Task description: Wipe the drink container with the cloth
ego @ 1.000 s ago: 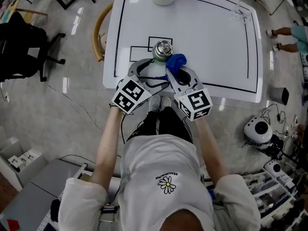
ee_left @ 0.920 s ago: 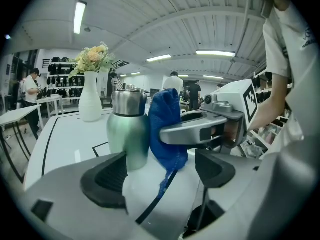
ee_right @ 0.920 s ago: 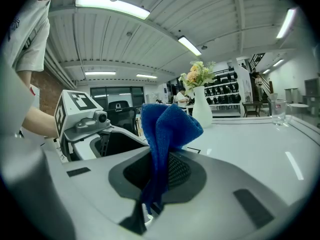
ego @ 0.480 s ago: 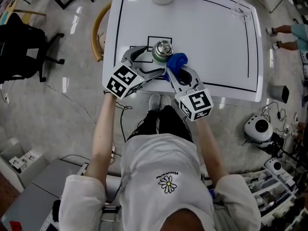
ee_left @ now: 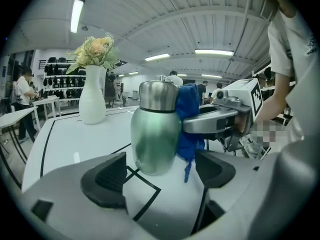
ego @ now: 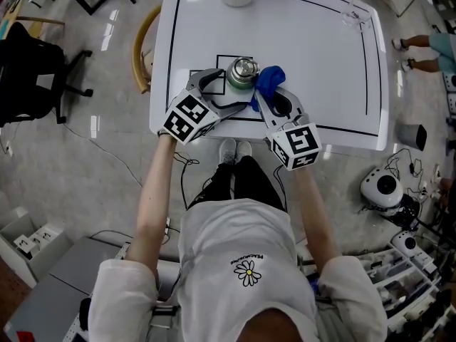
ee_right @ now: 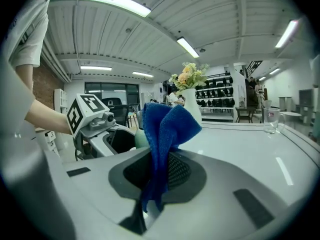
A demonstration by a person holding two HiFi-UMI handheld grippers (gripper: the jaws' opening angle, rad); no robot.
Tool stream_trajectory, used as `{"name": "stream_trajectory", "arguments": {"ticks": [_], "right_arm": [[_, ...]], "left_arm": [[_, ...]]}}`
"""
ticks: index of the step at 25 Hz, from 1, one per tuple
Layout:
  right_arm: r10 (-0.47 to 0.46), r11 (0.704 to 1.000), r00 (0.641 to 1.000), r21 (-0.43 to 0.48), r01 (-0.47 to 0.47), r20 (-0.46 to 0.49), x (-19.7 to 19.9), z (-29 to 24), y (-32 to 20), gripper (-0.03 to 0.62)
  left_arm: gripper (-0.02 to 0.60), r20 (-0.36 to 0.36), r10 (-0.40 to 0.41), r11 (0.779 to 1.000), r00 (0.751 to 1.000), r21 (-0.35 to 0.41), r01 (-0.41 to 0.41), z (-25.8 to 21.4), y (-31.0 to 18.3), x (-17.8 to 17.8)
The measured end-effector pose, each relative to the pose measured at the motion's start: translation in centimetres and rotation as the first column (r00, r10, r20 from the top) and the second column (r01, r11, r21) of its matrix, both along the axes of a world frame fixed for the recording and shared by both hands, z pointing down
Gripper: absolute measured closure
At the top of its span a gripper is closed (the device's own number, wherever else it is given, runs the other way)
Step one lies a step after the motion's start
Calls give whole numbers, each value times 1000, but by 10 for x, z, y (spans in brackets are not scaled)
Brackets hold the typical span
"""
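Drink container: the green steel drink container stood upright near the front of the desk, on a black-outlined square.

Left gripper: the left gripper was spread wide and held nothing. The container stood just ahead, in line with the gap, probably so the gripper could steady it during the wipe.

Right gripper: the right gripper was clamped on the blue cloth.

Cloth: its free fold lay against the container's right side, likely so it could rub the wall.
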State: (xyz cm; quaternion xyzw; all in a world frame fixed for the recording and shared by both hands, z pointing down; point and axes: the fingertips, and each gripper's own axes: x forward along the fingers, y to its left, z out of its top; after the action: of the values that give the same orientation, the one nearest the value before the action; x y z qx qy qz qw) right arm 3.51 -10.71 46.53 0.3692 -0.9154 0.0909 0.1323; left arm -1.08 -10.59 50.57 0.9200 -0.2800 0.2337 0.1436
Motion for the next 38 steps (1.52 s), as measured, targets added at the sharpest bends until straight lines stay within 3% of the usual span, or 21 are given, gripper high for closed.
{"name": "stream_trajectory", "arguments": {"ticks": [8,17,21,25,31,38], "right_arm": [[32,999,999,-14,-32,-8,0,2,5,551],[11,1000,1000,-27,-10,9,-11,3,28,551],[-6,1000,1000,-26,6,7,-14,2,34,551],[-8,1000,1000,-27,8,6,-16,2,34,551],[-18,1000,1000,-22,18,-3,-14,1,33,551],[-24,1000,1000,-16,24,-9,-15,1,33,551]], "left_arm": [[169,-8,13,1000,1000,2,-13,-2,11,8],[168,47,36,999,998,-26,-35,-2,47,12],[169,28,100,995,995,-21,-100,-6,67,36],[169,10,99,995,995,-17,-99,-9,71,41],[167,33,-68,997,997,34,67,-14,25,-9],[167,50,10,999,999,33,-11,-7,0,4]]}}
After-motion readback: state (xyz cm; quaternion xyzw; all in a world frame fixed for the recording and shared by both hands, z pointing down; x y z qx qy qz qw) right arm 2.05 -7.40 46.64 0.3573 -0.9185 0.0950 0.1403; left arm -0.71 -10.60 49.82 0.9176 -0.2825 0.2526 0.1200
